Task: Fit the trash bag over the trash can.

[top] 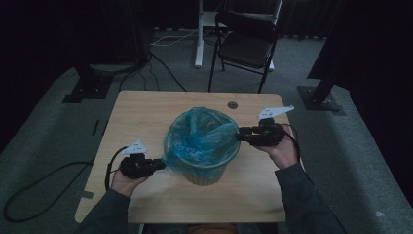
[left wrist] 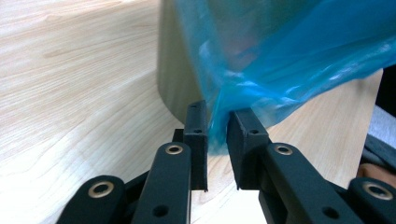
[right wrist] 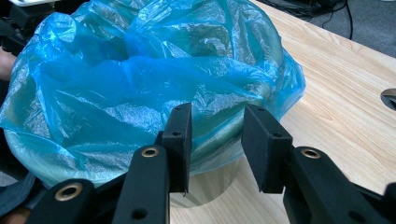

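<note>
Blue, crinkled film of a bag (top: 202,139) is draped over a pale round bin (top: 207,175) at the middle of a wooden table (top: 146,109); most of the bin's wall is hidden under the overhanging plastic, and its inside cannot be made out. The room beyond the table is dark, and a folding chair (top: 246,41) at 12 o'clock is hard to read. At the bin's 9 o'clock, the left gripper (left wrist: 215,135) is seen with a fold of the bag's hem between its narrowly parted black jaws; whether the pads press it cannot be told. At 3 o'clock, the right gripper (right wrist: 215,140) is held with jaws apart at the bag's rim, nothing clamped.
</note>
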A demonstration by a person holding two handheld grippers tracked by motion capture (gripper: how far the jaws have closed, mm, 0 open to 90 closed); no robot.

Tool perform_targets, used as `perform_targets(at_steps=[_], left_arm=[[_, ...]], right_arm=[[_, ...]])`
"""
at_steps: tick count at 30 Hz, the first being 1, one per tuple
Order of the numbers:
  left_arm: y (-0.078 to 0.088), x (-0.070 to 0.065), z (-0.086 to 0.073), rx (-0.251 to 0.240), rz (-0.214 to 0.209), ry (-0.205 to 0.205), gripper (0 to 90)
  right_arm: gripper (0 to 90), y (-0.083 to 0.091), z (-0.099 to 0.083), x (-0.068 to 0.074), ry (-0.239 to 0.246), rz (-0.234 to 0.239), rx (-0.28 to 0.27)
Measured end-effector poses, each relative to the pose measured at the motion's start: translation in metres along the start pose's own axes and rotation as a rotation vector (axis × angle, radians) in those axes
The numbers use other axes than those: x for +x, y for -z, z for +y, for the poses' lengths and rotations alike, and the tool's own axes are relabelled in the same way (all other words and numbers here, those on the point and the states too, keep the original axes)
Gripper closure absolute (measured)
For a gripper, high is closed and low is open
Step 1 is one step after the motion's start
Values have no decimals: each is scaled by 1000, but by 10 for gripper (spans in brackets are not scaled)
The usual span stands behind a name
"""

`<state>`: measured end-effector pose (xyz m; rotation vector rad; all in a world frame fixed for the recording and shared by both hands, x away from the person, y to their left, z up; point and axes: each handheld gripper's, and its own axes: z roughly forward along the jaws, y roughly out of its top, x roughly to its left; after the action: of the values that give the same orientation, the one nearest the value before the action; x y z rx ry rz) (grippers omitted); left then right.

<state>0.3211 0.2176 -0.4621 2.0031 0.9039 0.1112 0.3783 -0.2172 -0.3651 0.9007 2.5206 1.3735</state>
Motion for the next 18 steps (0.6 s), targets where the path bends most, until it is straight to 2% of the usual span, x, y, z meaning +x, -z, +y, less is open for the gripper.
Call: perform_targets(at_steps=[4, 7, 8, 9, 12, 18], left_arm=[[7, 8, -2, -32, 28, 35, 741], [15, 17, -4, -54, 67, 74, 713], [15, 17, -4, -54, 67, 74, 704], [20, 19, -4, -73, 88, 85, 700], [25, 19, -2, -92, 90, 84, 697], [34, 13, 8, -127, 86, 53, 676]], right_arm=[[632, 0, 0, 0, 0, -1, 0], [632, 0, 0, 0, 3, -2, 0], [632, 0, 0, 0, 3, -2, 0], [634, 0, 0, 0, 3, -1, 0], [635, 0, 0, 0, 2, 0, 1], [645, 1, 1, 1, 7, 0, 4]])
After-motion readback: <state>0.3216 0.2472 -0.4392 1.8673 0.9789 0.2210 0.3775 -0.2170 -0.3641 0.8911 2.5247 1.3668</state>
